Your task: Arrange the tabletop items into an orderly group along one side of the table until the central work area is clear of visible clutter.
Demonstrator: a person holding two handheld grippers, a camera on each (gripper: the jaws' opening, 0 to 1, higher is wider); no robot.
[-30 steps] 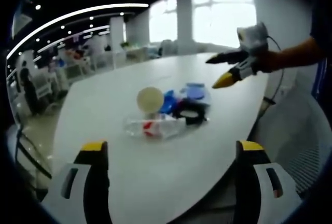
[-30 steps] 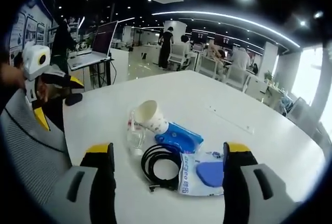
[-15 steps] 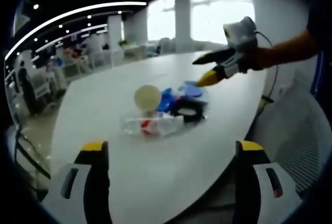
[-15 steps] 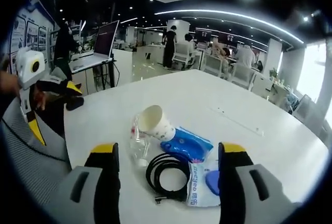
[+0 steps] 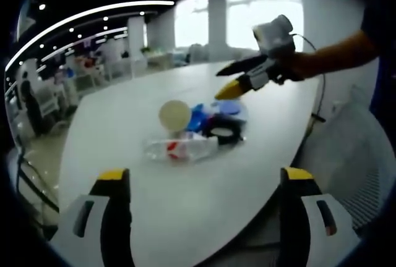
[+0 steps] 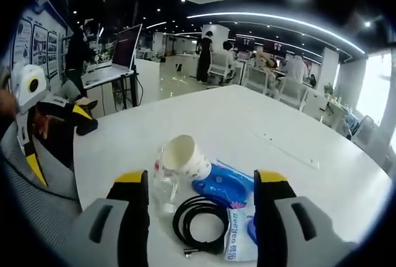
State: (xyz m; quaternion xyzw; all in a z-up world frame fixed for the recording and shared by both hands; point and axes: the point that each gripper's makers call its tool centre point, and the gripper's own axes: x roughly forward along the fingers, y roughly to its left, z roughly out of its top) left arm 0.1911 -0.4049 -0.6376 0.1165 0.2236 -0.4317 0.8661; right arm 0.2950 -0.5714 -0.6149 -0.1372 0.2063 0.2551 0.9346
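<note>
A cluster of clutter sits mid-way across a white table (image 6: 291, 125) in an open-plan office as we bring our two handheld grippers toward it. Our right gripper (image 6: 201, 183) has its jaws spread wide with nothing between them, and beyond and between its fingertips lie a tipped paper cup (image 6: 185, 156), a clear plastic bottle (image 6: 162, 183) on its side just beside the cup, a blue pouch (image 6: 224, 183), a coiled black cable (image 6: 201, 220) and a white wipes packet (image 6: 238, 239) touching the inner edge of the right-hand finger in the picture. Our left gripper (image 5: 204, 183) is likewise spread and empty, held back at the table's near edge, with the same heap well ahead of its fingertips: the cup (image 5: 174, 114), the bottle (image 5: 182, 148), the cable (image 5: 224, 130) and the blue pouch (image 5: 198, 118) all touching or overlapping. From that side we see the right gripper (image 5: 230, 80) hanging just above the far side of the pile. We judge the step in hand to be a first pick; to do it well we would lower the right jaws over one loose piece on the edge of the heap, such as the cable or the packet, closing squarely so the cup is not knocked rolling, then carry it to one table edge and line the rest beside it
</note>
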